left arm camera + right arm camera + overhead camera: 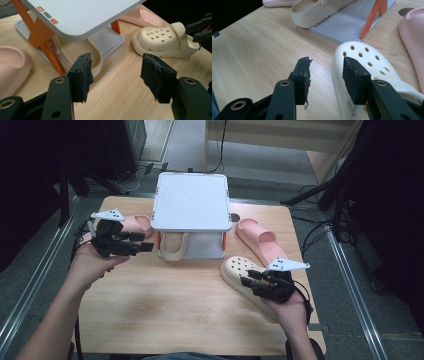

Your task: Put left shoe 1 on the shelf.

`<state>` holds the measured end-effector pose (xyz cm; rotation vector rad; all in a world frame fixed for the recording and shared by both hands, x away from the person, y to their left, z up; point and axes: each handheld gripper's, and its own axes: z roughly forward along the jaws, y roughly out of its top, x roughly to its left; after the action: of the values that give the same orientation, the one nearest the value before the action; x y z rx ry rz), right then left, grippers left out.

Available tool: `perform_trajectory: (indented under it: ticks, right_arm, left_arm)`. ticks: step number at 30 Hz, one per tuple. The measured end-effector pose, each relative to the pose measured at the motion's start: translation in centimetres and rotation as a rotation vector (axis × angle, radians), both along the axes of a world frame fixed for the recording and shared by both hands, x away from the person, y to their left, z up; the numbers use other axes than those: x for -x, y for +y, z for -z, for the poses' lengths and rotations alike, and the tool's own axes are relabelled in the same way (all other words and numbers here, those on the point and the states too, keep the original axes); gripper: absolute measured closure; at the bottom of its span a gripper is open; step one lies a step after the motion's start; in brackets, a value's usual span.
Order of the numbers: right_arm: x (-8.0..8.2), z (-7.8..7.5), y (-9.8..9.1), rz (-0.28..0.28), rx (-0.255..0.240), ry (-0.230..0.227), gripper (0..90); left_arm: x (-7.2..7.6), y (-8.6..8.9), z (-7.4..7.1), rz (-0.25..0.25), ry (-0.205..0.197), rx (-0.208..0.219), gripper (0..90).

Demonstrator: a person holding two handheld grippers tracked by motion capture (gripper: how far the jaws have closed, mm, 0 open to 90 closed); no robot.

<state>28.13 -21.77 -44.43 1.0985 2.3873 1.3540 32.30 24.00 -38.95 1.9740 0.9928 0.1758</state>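
Observation:
A cream clog (239, 270) with holes lies on the table at the right. My right gripper (248, 278) hovers over its toe side. In the right gripper view the clog (367, 62) sits under the right jaw and its edge runs into the gap. The right gripper (326, 72) is open, and its pads do not press on the clog. A second cream clog (172, 247) rests on the lower shelf of the white rack (190, 200). My left gripper (146, 246) stands open and empty just left of it. In the left gripper view the gripper (116, 72) points at bare wood beside that clog (75, 52).
One pink slipper (136, 223) lies behind my left gripper, and another pink slipper (260, 240) lies right of the rack. The rack has orange legs (41, 35) and a grey lower shelf (352, 25). Bare wood table (165, 305) spreads in front.

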Motion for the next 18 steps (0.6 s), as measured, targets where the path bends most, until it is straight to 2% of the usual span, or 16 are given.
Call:
perform_trajectory:
  ticks: [10,12,18]
  right_arm:
    - [-0.5,0.3,-1.3,0.039,0.011,0.021,59.1]
    - [-0.5,0.4,-1.4,0.042,0.003,0.022,59.3]
    - [0.3,0.3,-2.1,0.064,-0.005,0.017,59.7]
  left_arm:
    - [1.0,0.2,1.5,-0.019,0.004,-0.005,41.8]
    - [0.8,-0.1,2.0,-0.007,0.013,-0.009,41.8]
    - [0.4,-1.0,2.5,0.034,0.000,-0.018,41.9]
